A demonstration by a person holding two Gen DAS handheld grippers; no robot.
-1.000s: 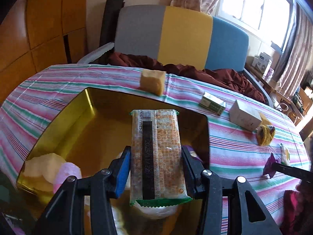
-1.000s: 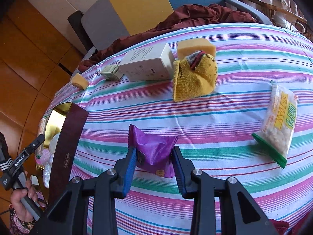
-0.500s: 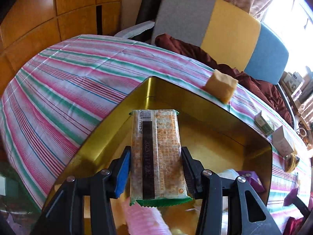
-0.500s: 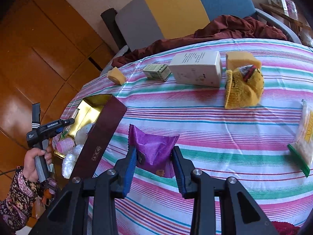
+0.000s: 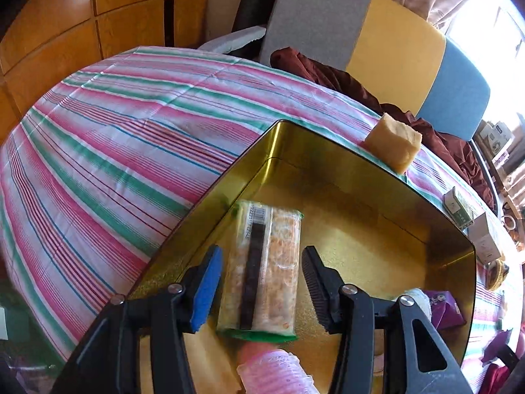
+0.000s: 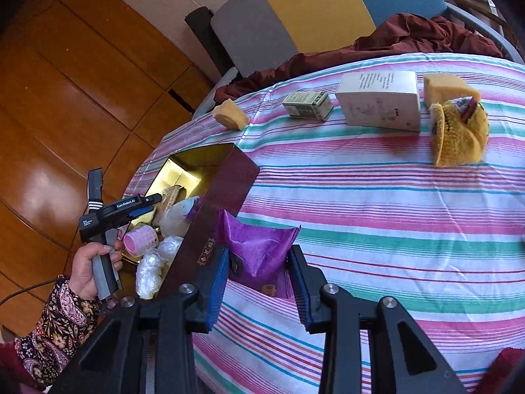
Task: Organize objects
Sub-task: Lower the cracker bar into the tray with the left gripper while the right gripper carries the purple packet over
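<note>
The gold tin (image 5: 377, 229) sits on the striped tabletop (image 5: 115, 147) and serves as the landmark. Inside it, near its left wall, lies a cracker pack (image 5: 262, 272), flat on the floor of the tin. The left gripper (image 5: 262, 282) hangs over the pack with its jaws spread wide and clear of both sides. A pink roller (image 5: 275, 371) lies in the tin at the near end, and a purple packet (image 5: 446, 305) rests by the tin's right wall. The right gripper (image 6: 259, 275) is clamped on a purple pouch (image 6: 256, 249) just beside the tin's maroon outer wall (image 6: 213, 216). Beyond the tin, a sponge (image 6: 229, 115) lies on the cloth.
</note>
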